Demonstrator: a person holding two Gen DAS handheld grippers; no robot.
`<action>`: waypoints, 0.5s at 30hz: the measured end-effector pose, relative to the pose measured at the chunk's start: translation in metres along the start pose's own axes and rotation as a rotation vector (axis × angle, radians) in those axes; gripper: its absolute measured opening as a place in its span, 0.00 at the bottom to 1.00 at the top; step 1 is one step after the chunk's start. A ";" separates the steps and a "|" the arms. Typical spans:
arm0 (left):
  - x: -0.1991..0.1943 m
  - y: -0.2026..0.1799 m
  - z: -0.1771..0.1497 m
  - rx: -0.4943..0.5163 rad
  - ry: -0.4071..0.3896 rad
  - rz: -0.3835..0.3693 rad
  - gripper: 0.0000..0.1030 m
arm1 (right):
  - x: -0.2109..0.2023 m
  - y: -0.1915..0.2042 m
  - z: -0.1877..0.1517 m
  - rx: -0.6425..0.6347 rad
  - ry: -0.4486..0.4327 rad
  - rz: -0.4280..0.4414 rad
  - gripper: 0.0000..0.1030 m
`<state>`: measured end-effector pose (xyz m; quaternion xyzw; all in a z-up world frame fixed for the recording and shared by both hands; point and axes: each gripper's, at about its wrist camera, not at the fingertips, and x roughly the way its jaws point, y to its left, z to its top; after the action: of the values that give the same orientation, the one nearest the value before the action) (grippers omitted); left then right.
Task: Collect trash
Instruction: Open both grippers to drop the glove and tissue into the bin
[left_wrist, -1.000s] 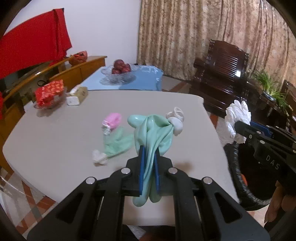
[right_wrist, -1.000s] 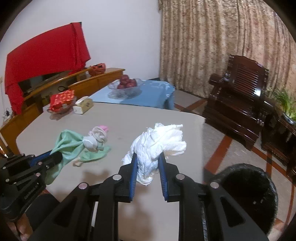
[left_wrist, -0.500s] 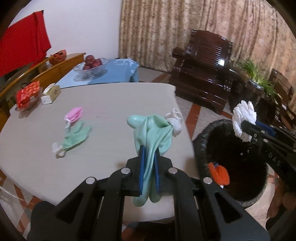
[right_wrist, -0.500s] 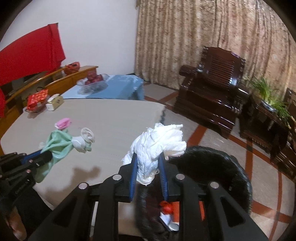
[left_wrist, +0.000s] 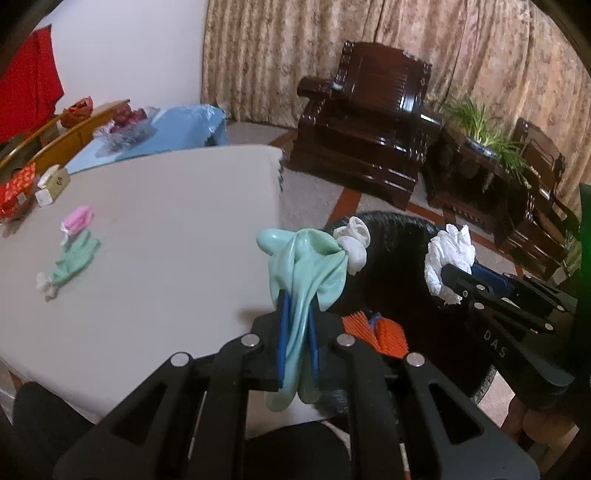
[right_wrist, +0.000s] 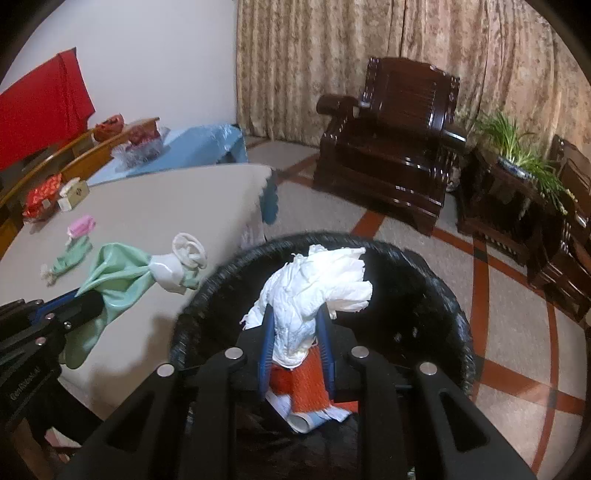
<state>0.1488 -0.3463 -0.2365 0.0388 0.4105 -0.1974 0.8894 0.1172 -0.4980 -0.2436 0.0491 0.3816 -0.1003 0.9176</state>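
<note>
My left gripper (left_wrist: 296, 314) is shut on a limp green balloon (left_wrist: 308, 269) with a white knotted end, held over the table's right edge beside the bin. The same left gripper (right_wrist: 88, 301) shows at the lower left of the right wrist view. My right gripper (right_wrist: 295, 325) is shut on a crumpled white tissue (right_wrist: 317, 280), held above the black round trash bin (right_wrist: 458, 310). The right gripper (left_wrist: 448, 275) with the tissue (left_wrist: 448, 254) also appears over the bin (left_wrist: 402, 229) in the left wrist view. Orange packaging (right_wrist: 303, 387) lies inside the bin.
On the grey table (left_wrist: 166, 221) lie a small green balloon (left_wrist: 74, 258) and a pink scrap (left_wrist: 77, 218). A tissue box (left_wrist: 51, 182) and red packets (left_wrist: 14, 192) sit at its far left. Dark wooden armchairs (right_wrist: 388, 147) and a potted plant (right_wrist: 517, 151) stand beyond the bin.
Both grippers swung right, away from the table's middle and a little down. The tissue now hangs over the bin's opening and the green balloon sits at the table's edge.
</note>
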 end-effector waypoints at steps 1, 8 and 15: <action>0.004 -0.004 -0.001 0.001 0.007 0.001 0.09 | 0.002 -0.007 -0.003 0.001 0.005 -0.004 0.21; 0.036 -0.027 -0.015 0.017 0.062 0.004 0.10 | 0.019 -0.039 -0.014 0.016 0.040 0.000 0.21; 0.058 -0.039 -0.017 0.027 0.095 0.013 0.12 | 0.041 -0.057 -0.026 0.038 0.084 -0.004 0.22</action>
<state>0.1558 -0.3971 -0.2876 0.0629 0.4491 -0.1952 0.8696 0.1155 -0.5554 -0.2918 0.0700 0.4177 -0.1071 0.8995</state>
